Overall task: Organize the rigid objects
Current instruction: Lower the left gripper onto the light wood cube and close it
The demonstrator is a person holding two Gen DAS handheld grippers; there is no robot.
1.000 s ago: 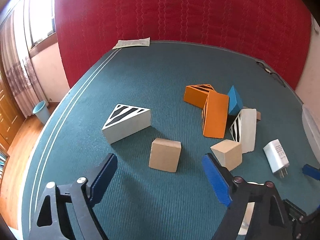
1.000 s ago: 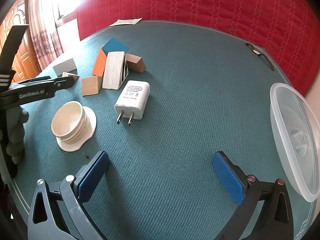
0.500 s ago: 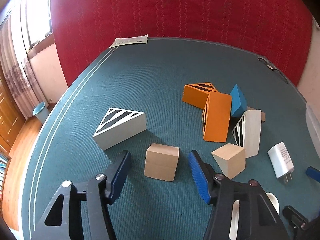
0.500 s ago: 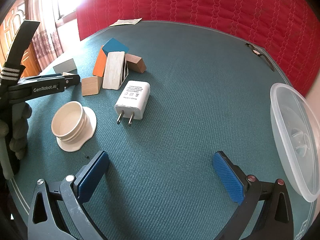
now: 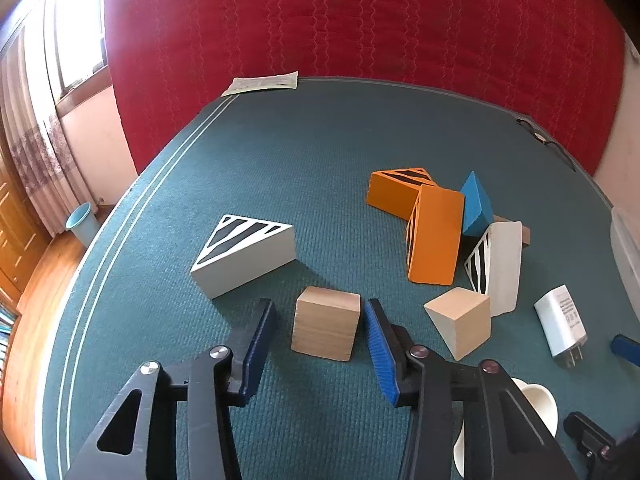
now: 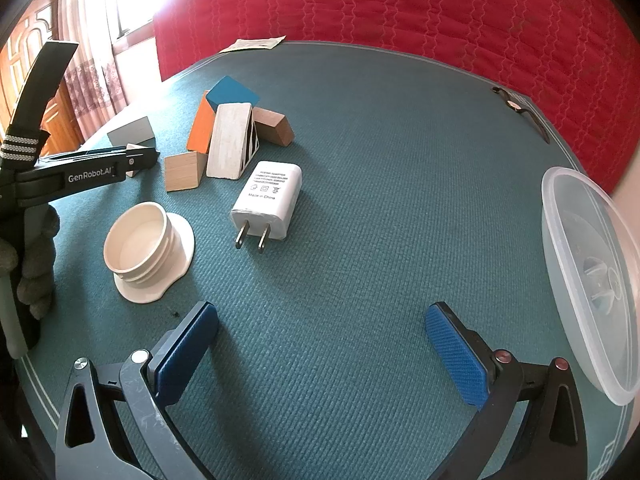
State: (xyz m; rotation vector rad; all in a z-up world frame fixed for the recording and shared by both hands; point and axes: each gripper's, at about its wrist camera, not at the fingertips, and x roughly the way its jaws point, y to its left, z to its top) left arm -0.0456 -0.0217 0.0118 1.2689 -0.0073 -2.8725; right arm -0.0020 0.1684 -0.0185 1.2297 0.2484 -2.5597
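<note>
Left wrist view: we are closing our left gripper (image 5: pixel 322 330) around a plain wooden cube (image 5: pixel 326 328), which is sitting on the green surface (image 5: pixel 320 140) between the blue pads. The jaws have just been narrowing; the right pad is almost at the cube's side while the left pad is standing a little apart, so nothing is gripped. Just right of the cube a pale wooden wedge (image 5: pixel 462 326) is lying, and beyond it a white striped block (image 5: pixel 500 266) is leaning beside an orange block (image 5: pixel 436 236). A white striped wedge (image 5: pixel 244 254) is lying to the left, a second orange wedge (image 5: pixel 394 194) and a blue block (image 5: pixel 476 206) farther back.

On the right wrist view we are holding our right gripper (image 6: pixel 320 344) with jaws wide over bare green cloth. A white cup-shaped part (image 6: pixel 140 246) and a white charger (image 6: pixel 268 202) are lying ahead, a clear plastic bowl (image 6: pixel 576 240) at the right edge.
</note>
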